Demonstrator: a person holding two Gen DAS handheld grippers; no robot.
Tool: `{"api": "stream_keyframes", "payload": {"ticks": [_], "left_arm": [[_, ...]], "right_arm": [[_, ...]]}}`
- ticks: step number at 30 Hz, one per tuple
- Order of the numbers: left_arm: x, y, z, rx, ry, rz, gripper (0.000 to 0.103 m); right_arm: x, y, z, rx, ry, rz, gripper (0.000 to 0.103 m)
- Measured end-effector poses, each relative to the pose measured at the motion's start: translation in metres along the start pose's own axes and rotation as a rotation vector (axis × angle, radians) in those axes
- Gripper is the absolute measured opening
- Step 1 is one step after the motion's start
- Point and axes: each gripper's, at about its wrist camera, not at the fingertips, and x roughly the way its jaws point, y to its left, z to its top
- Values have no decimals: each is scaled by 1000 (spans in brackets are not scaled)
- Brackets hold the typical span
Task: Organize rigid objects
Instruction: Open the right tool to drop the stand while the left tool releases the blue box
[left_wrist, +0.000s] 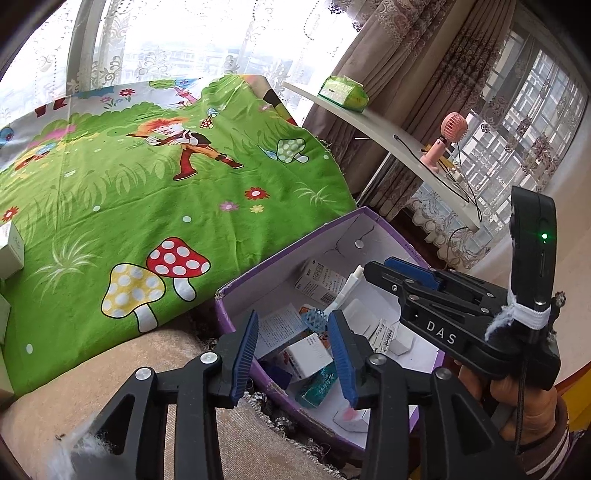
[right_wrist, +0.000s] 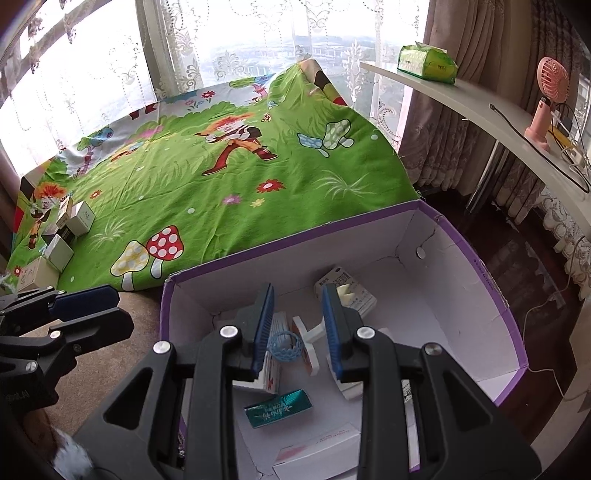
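Small cartons lie jumbled inside the purple cardboard box (right_wrist: 461, 314), which stands open-topped on a beige cushion against the edge of a green mushroom-print sheet (right_wrist: 221, 206). Among them are a teal foil packet (right_wrist: 279, 408), a white printed carton (right_wrist: 364, 301) near the far wall, a white-and-pink carton (right_wrist: 317, 448) at the near end, and a blue lattice piece (right_wrist: 284, 345) joined to a white plastic part.

A second group of little white boxes (right_wrist: 66, 236) stands well apart from the purple box, at the sheet's left edge.

Both tongs point down toward the purple box. The left tongs (left_wrist: 294, 317) are parted, pads apart, with nothing pressed between them; the box's contents show through the gap. The right tongs (right_wrist: 298, 288) are drawn in to their narrowest, and no carton is clamped between the pads. In the left wrist view a hand (left_wrist: 517, 398) grips the right tool's handle.

To the right, a white shelf (right_wrist: 480, 103) carries a green tissue pack (right_wrist: 426, 62) and a pink fan (right_wrist: 552, 81).
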Motion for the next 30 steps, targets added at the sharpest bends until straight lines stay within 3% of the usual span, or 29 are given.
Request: {"api": "stream_keyframes", "payload": {"ticks": [4,7,11,13,21,24,30], "left_arm": [[-5,0,0,4,-8,9,50],[-12,-5,-1,28,-36,67,61],[-20,-9,1,60,-60,163,72],[-24,-10,1,84,-66,208,72],[-49,-6,1,143,-172,215,74],[-56,-4,0,163,-204,251,75],[-71,3,-2,162,-252,306,75]], "right_arm": [[-1,3,0,-4,1,14,32],[-3,4,0,1,-8,26,48],[-7,10,2,-7,-22,36,53],[-8,13,3,-13,-27,38,58],[-17,32,7,-56,-69,23,81],[-21,40,11,-69,-91,-13,91],[-28,55,15,-87,-140,-125,96]]}}
